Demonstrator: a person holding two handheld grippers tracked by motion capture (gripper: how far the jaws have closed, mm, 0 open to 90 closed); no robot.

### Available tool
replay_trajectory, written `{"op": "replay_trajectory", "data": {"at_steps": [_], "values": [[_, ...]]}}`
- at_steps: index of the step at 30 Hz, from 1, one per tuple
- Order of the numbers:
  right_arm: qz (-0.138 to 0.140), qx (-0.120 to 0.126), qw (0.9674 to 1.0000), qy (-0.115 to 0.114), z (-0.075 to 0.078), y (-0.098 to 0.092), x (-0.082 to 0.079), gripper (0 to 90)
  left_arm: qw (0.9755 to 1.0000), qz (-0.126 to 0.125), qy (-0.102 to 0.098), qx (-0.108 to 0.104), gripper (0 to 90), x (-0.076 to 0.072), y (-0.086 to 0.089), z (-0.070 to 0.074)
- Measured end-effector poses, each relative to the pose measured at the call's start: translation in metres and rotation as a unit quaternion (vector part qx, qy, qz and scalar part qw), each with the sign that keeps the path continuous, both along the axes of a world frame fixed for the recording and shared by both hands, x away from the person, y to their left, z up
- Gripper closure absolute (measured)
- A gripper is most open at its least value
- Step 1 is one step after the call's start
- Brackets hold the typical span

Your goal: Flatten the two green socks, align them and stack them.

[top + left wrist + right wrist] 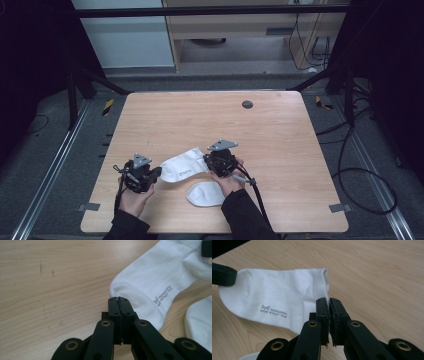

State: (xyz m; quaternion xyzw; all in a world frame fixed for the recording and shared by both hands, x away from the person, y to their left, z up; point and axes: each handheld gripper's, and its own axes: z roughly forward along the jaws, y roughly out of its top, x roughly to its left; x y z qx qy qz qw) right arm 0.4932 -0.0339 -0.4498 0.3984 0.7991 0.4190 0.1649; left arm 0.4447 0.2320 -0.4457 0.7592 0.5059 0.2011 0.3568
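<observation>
A white sock [184, 165] with small grey lettering is stretched between my two grippers over the wooden table [280, 150]. My left gripper [159, 173] is shut on the sock's toe end, and its jaws [119, 300] pinch the rounded edge of the sock [155, 282]. My right gripper [207, 161] is shut on the cuff end, its jaws [329, 301] closed on the ribbed cuff edge of the sock [274, 295]. A second white sock [206, 194] lies flat on the table just below, near my right wrist, and its edge is visible in the left gripper view [200, 322].
A small round black cable hole [247, 104] sits at the far middle of the table. The table's front edge runs close under the forearms. Cables lie on the floor to the right [365, 175]. Metal frame legs stand beyond the far corners.
</observation>
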Motion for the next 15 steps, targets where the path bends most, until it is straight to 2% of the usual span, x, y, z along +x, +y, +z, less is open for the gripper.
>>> {"op": "replay_trajectory", "data": {"at_steps": [2,6,15], "values": [[0.003,-0.001,1.0000,-0.005,0.006,-0.002,-0.002,86.5,1.0000,-0.004,-0.004,-0.004,89.3,-0.002,-0.002,0.005],[0.011,-0.022,0.9997,-0.009,0.013,-0.008,-0.009,86.4,0.9998,-0.018,-0.009,-0.002,89.4,-0.005,-0.009,0.010],[0.011,-0.030,0.9994,0.010,0.016,-0.035,-0.026,86.5,0.9987,-0.052,-0.002,0.002,89.3,-0.012,-0.029,0.015]]}}
